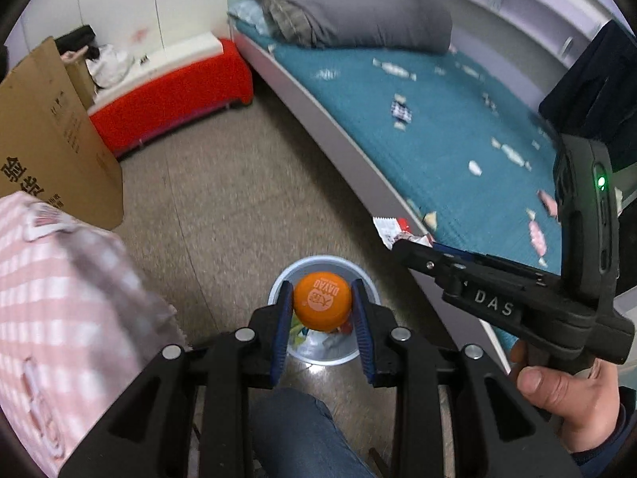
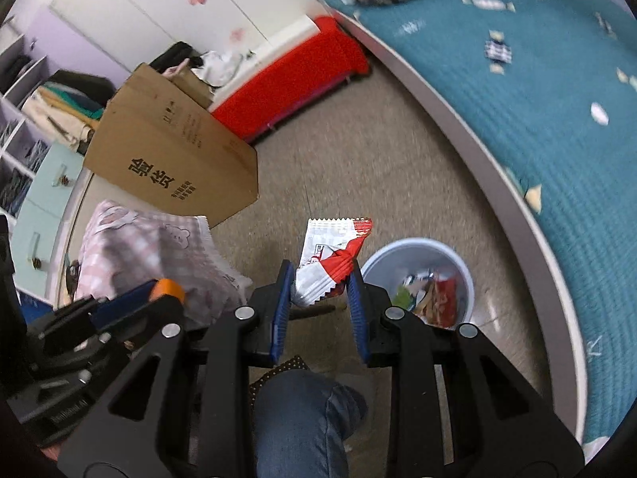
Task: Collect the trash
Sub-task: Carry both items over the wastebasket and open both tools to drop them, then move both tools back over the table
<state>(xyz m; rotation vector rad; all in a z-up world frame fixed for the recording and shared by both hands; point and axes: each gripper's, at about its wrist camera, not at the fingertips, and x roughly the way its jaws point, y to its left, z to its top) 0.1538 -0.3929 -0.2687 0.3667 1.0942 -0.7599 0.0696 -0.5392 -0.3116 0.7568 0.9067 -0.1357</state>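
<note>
Left gripper (image 1: 322,306) is clamped on an orange bottle cap (image 1: 321,305), hanging right above the open mouth of the pale blue trash bin (image 1: 274,290) on the floor (image 1: 223,199). Right gripper (image 2: 320,292) pinches a red-and-white snack wrapper (image 2: 330,257) by its lower end, the rest sticking up free, just left of the bin in its own view. Wrappers already lie inside. More candy wrappers (image 1: 400,109) dot the teal bedcover (image 1: 438,127), one at its near edge.

Both the left hand-held gripper (image 1: 322,304) and right hand-held gripper (image 2: 320,290) point steeply downward, pads clamped.
</note>
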